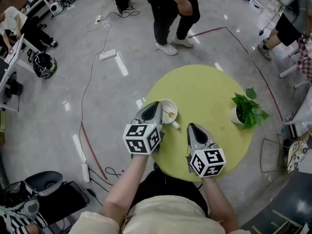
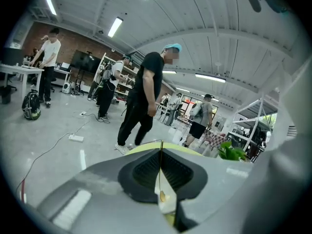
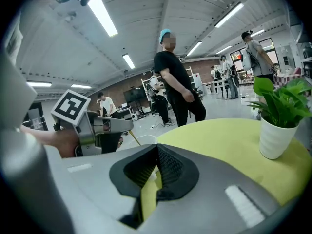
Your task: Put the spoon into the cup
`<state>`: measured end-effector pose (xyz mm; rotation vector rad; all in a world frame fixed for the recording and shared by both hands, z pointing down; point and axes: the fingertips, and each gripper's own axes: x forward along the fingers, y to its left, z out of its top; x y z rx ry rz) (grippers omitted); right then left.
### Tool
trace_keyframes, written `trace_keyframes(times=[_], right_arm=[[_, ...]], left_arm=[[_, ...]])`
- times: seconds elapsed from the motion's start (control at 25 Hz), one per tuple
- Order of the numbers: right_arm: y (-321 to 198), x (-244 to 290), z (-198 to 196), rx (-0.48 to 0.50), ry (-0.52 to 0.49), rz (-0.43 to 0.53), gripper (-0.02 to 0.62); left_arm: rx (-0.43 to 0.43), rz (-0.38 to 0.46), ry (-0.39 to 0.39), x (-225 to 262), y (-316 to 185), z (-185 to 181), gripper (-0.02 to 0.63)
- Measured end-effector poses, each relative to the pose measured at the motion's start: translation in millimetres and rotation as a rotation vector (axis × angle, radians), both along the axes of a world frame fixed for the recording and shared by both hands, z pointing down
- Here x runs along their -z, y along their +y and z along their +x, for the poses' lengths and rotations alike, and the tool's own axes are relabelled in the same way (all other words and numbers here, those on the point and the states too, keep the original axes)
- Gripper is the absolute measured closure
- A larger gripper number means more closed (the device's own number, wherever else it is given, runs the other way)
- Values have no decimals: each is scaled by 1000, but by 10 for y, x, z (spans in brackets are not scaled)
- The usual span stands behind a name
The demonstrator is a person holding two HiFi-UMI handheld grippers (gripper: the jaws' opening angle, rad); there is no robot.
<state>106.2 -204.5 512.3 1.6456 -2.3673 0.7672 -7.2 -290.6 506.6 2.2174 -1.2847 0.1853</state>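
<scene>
A white cup (image 1: 167, 107) stands near the left edge of the round yellow-green table (image 1: 209, 96). A thin gold spoon (image 1: 170, 114) slants down with its bowl inside the cup. My left gripper (image 1: 157, 105) is just left of the cup, shut on the spoon's handle. In the left gripper view the spoon (image 2: 159, 177) runs along the seam of the closed jaws, above the cup (image 2: 167, 204). The right gripper view shows the left gripper (image 3: 126, 126), spoon (image 3: 134, 140) and cup rim (image 3: 146, 140). My right gripper (image 1: 191, 126) hovers right of the cup, shut and empty.
A potted green plant (image 1: 247, 111) in a white pot sits at the table's right side. A person in black (image 1: 170, 13) stands on the floor beyond the table. Cables and a power strip (image 1: 107, 54) lie on the grey floor to the left.
</scene>
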Motion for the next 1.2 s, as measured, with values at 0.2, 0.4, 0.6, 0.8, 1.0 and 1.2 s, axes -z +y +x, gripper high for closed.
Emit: trace_keyframes(times=[0.2,0.4,0.6,0.8,1.0,1.2], right_arm=[[-12,-33,-21,10,-1,-13,595],[-41,-54,-24,16,2,-21,595],[-50,-89,-17,21,8,-24,595],[-40,-113,-53,30,12,-29,595],[-45,-119,-103,36,17,-29,595],[-46,-118,-112,37,18,-33,595]], left_arm=[[8,-16,0,-74,-5,-19,601],[21,-15,2,-117,-32,-75,601],[28,-18,-5,-183,-27,-137,600],[25,-21,-28,-223,-5,-181,592],[29,-26,-49,-261,2,-260,588],[31,-41,-63,-298,-2,-297,588]])
